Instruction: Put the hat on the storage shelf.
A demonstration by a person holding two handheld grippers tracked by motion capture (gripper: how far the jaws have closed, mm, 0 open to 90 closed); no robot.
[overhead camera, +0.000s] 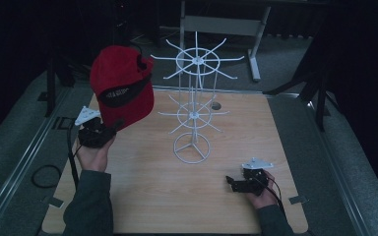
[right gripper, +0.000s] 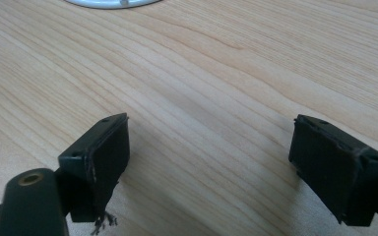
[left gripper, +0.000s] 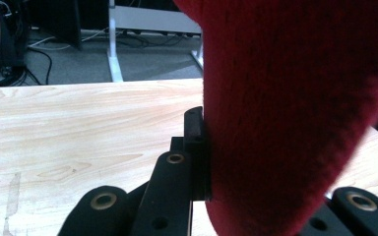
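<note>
While left gripper clamps red cap aloft | white rack bare (hanging left) | right gripper gapes, idle

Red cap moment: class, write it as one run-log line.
left gripper: shut on red cap, raised | right gripper: open, low over table | white rack: bare

My right gripper hangs low over the wooden table, jaws spread wide, bare wood grain between them. Nothing lies between the pads. A few frayed dark threads hang under the near-left jaw. At the top edge, a curved white piece, the rim of the white base ring, rests on the wood, well apart from the jaws.
</note>
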